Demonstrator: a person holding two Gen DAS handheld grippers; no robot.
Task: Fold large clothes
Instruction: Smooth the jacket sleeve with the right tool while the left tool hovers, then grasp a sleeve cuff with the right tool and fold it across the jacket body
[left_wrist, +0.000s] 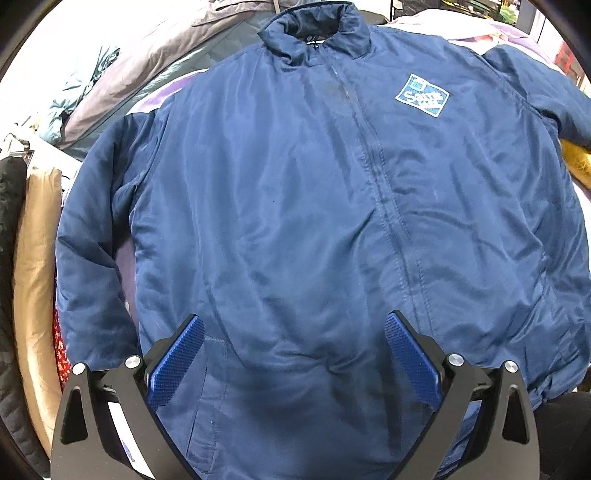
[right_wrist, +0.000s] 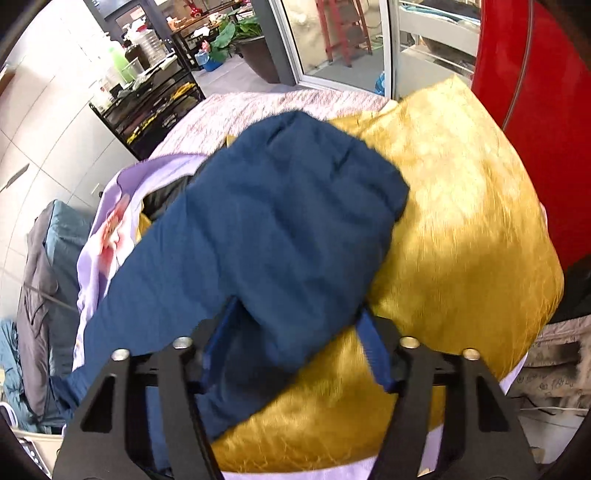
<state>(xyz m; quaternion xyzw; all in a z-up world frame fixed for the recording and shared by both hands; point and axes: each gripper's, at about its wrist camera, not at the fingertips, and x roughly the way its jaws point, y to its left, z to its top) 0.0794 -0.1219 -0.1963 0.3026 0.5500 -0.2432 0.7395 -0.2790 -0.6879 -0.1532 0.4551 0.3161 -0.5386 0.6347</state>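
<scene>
Blue ribbed pads of the left gripper (left_wrist: 294, 354) stand wide apart above the lower front of the jacket (left_wrist: 295, 206), with nothing between them and no cloth touched. Beyond them the blue jacket lies flat, front side up and zipped, its hem nearest the camera and its collar (left_wrist: 314, 31) farthest away. A white and blue patch (left_wrist: 422, 95) sits on the chest beside the zip. One sleeve (left_wrist: 99, 221) runs down along the jacket's left edge in this view. Past the collar lie grey and teal clothes (left_wrist: 122, 74).

In the right wrist view, the right gripper (right_wrist: 297, 345) has the other sleeve (right_wrist: 266, 236) lying between its fingers; the jaws stand partly apart, and motion blur hides whether the pads press the cloth. This sleeve stretches away from the gripper over a gold cushion (right_wrist: 461, 229), which rests on a lilac sheet (right_wrist: 258, 107). Farther off stand a dark shelf rack (right_wrist: 155, 99), a potted plant (right_wrist: 243, 40) and a glass door (right_wrist: 332, 40).
</scene>
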